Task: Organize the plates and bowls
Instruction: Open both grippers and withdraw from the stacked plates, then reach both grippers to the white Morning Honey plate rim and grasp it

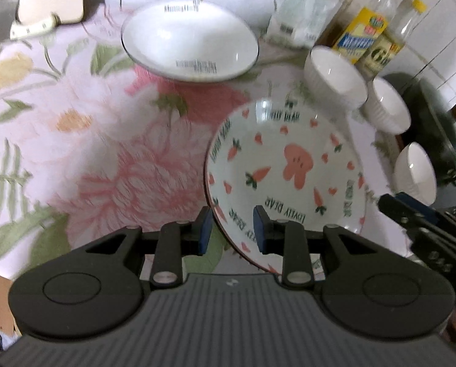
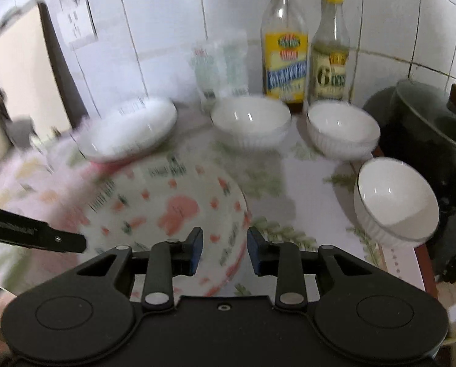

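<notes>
Floral tablecloth [image 1: 75,140] covered counter beneath both grippers. Black pot [image 2: 426,140] sat far right of right gripper. Carrot-print plate [image 1: 286,168] lay flat on cloth, just ahead of left gripper [image 1: 232,231]; its near rim passed between slightly parted pads, contact unclear. Right gripper [image 2: 224,250] hovered over plate's right edge [image 2: 172,208], jaws opening, pads not pressing rim. White plate [image 1: 189,39] sat farther ahead-left. Three white ribbed bowls [image 2: 250,122] [image 2: 342,128] [image 2: 396,198] stood ahead-right. Two bottles [image 2: 284,42] stood behind bowls.
</notes>
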`<state>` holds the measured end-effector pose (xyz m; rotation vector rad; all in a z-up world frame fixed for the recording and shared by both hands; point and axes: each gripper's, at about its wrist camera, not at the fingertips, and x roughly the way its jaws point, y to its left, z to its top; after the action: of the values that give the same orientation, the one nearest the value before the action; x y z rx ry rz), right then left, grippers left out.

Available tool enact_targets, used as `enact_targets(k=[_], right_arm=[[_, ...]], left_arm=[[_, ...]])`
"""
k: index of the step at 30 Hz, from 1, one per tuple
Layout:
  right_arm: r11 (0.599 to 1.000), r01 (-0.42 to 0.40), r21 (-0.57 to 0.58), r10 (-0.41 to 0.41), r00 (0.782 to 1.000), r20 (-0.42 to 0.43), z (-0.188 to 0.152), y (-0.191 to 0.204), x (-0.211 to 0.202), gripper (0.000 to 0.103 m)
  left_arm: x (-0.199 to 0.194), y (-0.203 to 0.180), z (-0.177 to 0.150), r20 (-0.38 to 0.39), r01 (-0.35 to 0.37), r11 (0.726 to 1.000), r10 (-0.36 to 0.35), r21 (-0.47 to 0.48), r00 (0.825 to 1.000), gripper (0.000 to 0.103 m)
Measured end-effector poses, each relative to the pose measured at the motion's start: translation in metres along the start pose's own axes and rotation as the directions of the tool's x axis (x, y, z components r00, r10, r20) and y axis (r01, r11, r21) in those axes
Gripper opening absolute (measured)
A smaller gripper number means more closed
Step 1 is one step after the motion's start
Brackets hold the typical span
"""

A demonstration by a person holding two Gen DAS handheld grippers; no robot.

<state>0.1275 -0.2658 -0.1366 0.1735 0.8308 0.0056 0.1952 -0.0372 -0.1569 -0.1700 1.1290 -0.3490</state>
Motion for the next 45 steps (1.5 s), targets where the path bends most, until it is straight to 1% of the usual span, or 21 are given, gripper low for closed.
enact_targets(k=[3, 5, 6, 8, 9, 12, 15, 17, 19, 21, 22, 25, 27, 29, 32, 34, 36, 38, 41, 43, 45], right_arm=[[0.997, -0.072, 0.008, 0.071, 0.996, 0.059, 0.012, -0.001, -0.023, 0.041], [0.994, -0.107, -0.013, 0.108, 0.99, 0.096, 0.017, 0.003, -0.037, 0.042], [0.992, -0.124, -0.028, 0.126, 0.985, 0.114, 0.019, 0.005, -0.045, 0.042], [0.987, -0.152, -0.058, 0.159, 0.977, 0.14, 0.023, 0.01, -0.056, 0.048], [0.983, -0.166, -0.076, 0.176, 0.972, 0.154, 0.026, 0.013, -0.062, 0.049], [0.974, -0.185, -0.128, 0.207, 0.96, 0.187, 0.034, 0.023, -0.074, 0.054], [0.968, -0.193, -0.157, 0.224, 0.952, 0.208, 0.043, 0.032, -0.079, 0.055], [0.962, -0.219, -0.164, 0.252, 0.943, 0.218, 0.051, 0.037, -0.078, 0.056], [0.957, -0.243, -0.158, 0.275, 0.935, 0.225, 0.058, 0.04, -0.075, 0.058], [0.953, -0.261, -0.152, 0.292, 0.926, 0.24, 0.065, 0.044, -0.07, 0.06], [0.951, -0.272, -0.148, 0.302, 0.92, 0.25, 0.068, 0.046, -0.066, 0.063], [0.945, -0.311, -0.104, 0.328, 0.905, 0.27, 0.078, 0.045, -0.048, 0.065], [0.94, -0.331, -0.077, 0.34, 0.904, 0.26, 0.083, 0.044, -0.03, 0.065], [0.936, -0.35, -0.038, 0.349, 0.909, 0.226, 0.09, 0.041, -0.006, 0.065], [0.922, -0.385, 0.032, 0.375, 0.913, 0.162, 0.097, 0.036, 0.034, 0.065], [0.923, -0.381, 0.056, 0.373, 0.921, 0.116, 0.1, 0.038, 0.057, 0.065], [0.924, -0.375, 0.071, 0.37, 0.926, 0.07, 0.102, 0.042, 0.079, 0.065], [0.923, -0.37, 0.104, 0.369, 0.929, 0.026, 0.104, 0.045, 0.1, 0.065], [0.914, -0.371, 0.166, 0.379, 0.925, -0.023, 0.105, 0.047, 0.128, 0.065], [0.918, -0.357, 0.171, 0.369, 0.928, -0.045, 0.106, 0.051, 0.143, 0.065], [0.925, -0.336, 0.18, 0.351, 0.934, -0.062, 0.106, 0.053, 0.157, 0.065]], left_arm=[[-0.023, 0.004, 0.008, 0.053, -0.009, 1.0, 0.007, 0.023, 0.999, 0.028], [-0.038, 0.007, 0.013, 0.09, -0.01, 0.999, 0.006, 0.042, 0.996, 0.028], [-0.044, 0.009, 0.016, 0.104, -0.004, 0.999, -0.002, 0.049, 0.995, 0.028], [-0.056, 0.012, 0.021, 0.133, 0.011, 0.998, -0.019, 0.058, 0.991, 0.028], [-0.062, 0.014, 0.024, 0.15, 0.02, 0.998, -0.03, 0.063, 0.988, 0.028], [-0.077, 0.017, 0.029, 0.191, 0.037, 0.996, -0.052, 0.08, 0.98, 0.028], [-0.085, 0.018, 0.033, 0.224, 0.03, 0.993, -0.056, 0.117, 0.973, 0.03], [-0.086, 0.019, 0.035, 0.243, 0.003, 0.989, -0.038, 0.145, 0.969, 0.031], [-0.086, 0.022, 0.039, 0.253, -0.007, 0.987, -0.035, 0.163, 0.967, 0.032], [-0.085, 0.026, 0.043, 0.265, -0.002, 0.986, -0.042, 0.165, 0.963, 0.035], [-0.084, 0.028, 0.045, 0.275, 0.002, 0.987, -0.047, 0.163, 0.96, 0.038], [-0.078, 0.038, 0.052, 0.319, 0.005, 0.988, -0.054, 0.153, 0.946, 0.041], [-0.07, 0.044, 0.056, 0.341, -0.002, 0.99, -0.046, 0.139, 0.939, 0.043], [-0.059, 0.052, 0.063, 0.36, 0.0, 0.994, -0.04, 0.109, 0.932, 0.046], [-0.036, 0.065, 0.073, 0.37, -0.008, 0.999, -0.013, 0.053, 0.929, 0.047], [-0.018, 0.072, 0.079, 0.372, -0.041, 0.998, 0.025, 0.036, 0.928, 0.047], [0.001, 0.078, 0.084, 0.362, -0.057, 0.998, 0.047, 0.019, 0.931, 0.047], [0.017, 0.088, 0.09, 0.336, -0.045, 0.999, 0.052, -0.028, 0.94, 0.047], [0.04, 0.1, 0.097, 0.315, -0.024, 0.991, 0.066, -0.134, 0.947, 0.047], [0.051, 0.103, 0.101, 0.303, -0.036, 0.987, 0.083, -0.16, 0.949, 0.047], [0.06, 0.104, 0.104, 0.3, -0.059, 0.984, 0.108, -0.167, 0.948, 0.047]])
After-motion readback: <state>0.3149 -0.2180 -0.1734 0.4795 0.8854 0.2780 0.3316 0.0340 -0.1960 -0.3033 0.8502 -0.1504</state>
